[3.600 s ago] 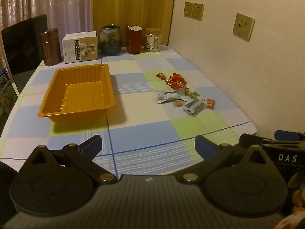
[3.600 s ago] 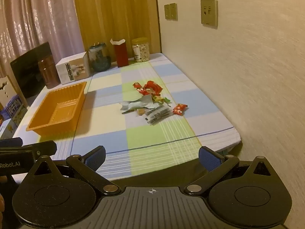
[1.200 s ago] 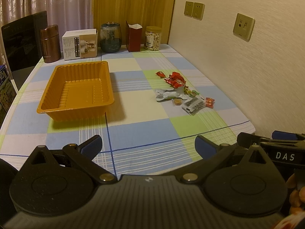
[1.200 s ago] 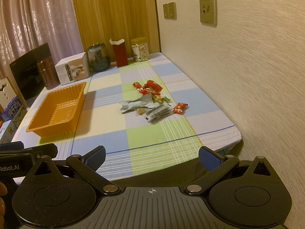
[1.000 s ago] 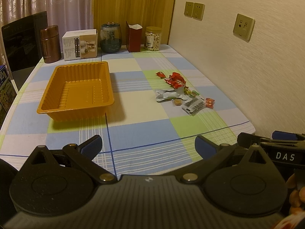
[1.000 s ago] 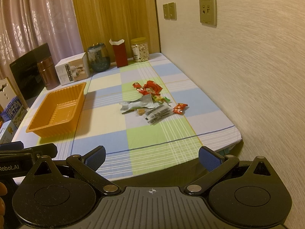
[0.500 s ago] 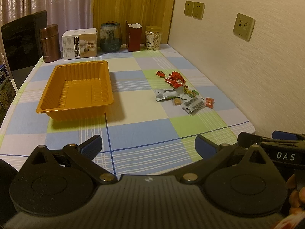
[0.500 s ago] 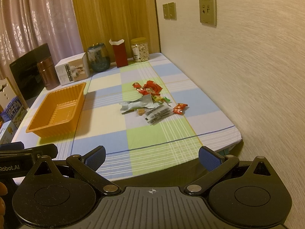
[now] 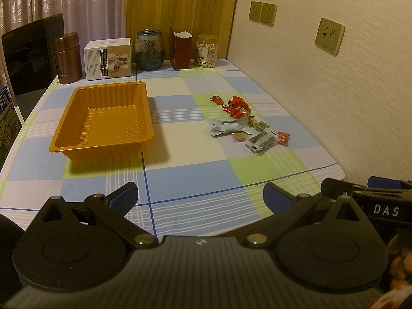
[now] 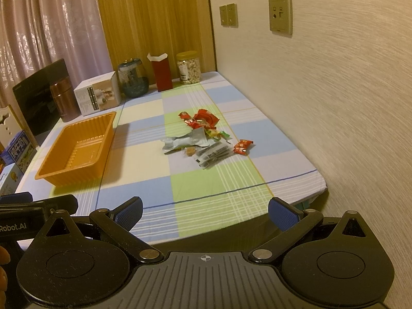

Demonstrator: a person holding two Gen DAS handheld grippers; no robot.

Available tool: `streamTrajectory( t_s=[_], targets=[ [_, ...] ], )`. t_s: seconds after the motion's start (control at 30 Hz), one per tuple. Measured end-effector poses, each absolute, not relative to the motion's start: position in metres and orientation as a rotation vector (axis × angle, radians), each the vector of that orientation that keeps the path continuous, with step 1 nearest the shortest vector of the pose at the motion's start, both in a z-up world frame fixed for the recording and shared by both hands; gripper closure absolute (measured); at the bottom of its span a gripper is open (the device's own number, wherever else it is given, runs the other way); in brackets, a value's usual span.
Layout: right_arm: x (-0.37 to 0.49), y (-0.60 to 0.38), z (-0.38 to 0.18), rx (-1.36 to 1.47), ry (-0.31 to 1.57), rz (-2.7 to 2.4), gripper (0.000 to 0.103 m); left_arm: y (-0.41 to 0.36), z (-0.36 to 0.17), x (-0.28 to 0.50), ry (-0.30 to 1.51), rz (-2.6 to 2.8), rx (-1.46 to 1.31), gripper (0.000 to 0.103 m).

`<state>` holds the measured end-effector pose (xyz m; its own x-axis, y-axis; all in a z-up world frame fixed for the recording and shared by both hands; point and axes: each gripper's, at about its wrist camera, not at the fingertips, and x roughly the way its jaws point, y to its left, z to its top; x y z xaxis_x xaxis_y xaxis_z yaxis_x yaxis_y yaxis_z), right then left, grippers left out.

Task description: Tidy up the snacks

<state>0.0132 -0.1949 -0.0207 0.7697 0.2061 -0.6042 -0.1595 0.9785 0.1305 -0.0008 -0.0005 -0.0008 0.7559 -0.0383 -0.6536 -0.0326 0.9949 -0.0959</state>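
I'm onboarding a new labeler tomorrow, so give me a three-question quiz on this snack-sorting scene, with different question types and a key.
1. True or false: the orange tray already holds some snacks.
2. Multiple choice: the snack pile lies (A) inside the tray, (B) on the tablecloth between the tray and the wall, (C) against the red carton.
3. Short answer: how do the left gripper and right gripper stand, and do they hold anything?

Key
1. False; the tray is empty.
2. B.
3. Both are open and hold nothing, at the near table edge.
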Motion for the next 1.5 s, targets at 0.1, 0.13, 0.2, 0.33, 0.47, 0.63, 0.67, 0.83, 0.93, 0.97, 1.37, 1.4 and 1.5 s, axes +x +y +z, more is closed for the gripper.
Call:
streamTrajectory(
  t_s=[0.1, 0.13, 0.2, 0.33, 0.47, 0.63, 0.67, 0.83, 0.93, 0.97, 1.37, 1.4, 1.5],
  targets=[
    [0.013, -0.195, -0.021, 0.073, 0.664, 0.198, 0.0, -0.001, -0.001, -0.001, 0.716, -0.004, -0.106, 0.0],
    [0.013, -0.195, -0.021, 0.074, 0.664, 0.198, 0.0, 0.0, -0.001, 0.0, 0.716, -0.003, -0.105, 0.0],
    [0.013, -0.195, -0.021, 0.075, 0.664, 0.196, 0.0, 0.0, -0.001, 0.0, 0.718, -0.004, -0.105, 0.0],
    [0.015, -0.197, -0.023, 0.08, 0.665, 0.191, 0.0, 0.0, -0.004, 0.002, 0.724, -0.011, -0.109, 0.0],
    [0.02, -0.202, -0.027, 0.1, 0.649, 0.181, 0.0, 0.005, -0.007, 0.012, 0.731, -0.025, -0.126, 0.0],
    [0.045, -0.213, -0.033, 0.139, 0.62, 0.15, 0.0, 0.009, -0.016, 0.038, 0.733, -0.038, -0.144, 0.0],
    [0.051, -0.215, -0.034, 0.148, 0.615, 0.143, 0.0, 0.009, -0.019, 0.046, 0.736, -0.041, -0.147, 0.0],
    [0.093, -0.222, -0.052, 0.21, 0.59, 0.128, 0.0, 0.01, -0.038, 0.088, 0.745, -0.056, -0.135, 0.0],
    [0.123, -0.225, -0.069, 0.27, 0.606, 0.12, 0.009, 0.009, -0.052, 0.113, 0.723, -0.074, -0.102, 0.0],
    [0.133, -0.226, -0.074, 0.286, 0.618, 0.124, 0.02, 0.009, -0.057, 0.121, 0.714, -0.084, -0.089, 0.0],
    [0.223, -0.197, -0.121, 0.27, 0.72, 0.13, 0.041, 0.017, -0.105, 0.189, 0.737, -0.14, -0.114, 0.013],
    [0.228, -0.195, -0.123, 0.27, 0.723, 0.128, 0.043, 0.018, -0.107, 0.19, 0.739, -0.137, -0.114, 0.013],
    [0.244, -0.186, -0.13, 0.266, 0.741, 0.113, 0.051, 0.021, -0.114, 0.192, 0.752, -0.129, -0.124, 0.013]
  ],
)
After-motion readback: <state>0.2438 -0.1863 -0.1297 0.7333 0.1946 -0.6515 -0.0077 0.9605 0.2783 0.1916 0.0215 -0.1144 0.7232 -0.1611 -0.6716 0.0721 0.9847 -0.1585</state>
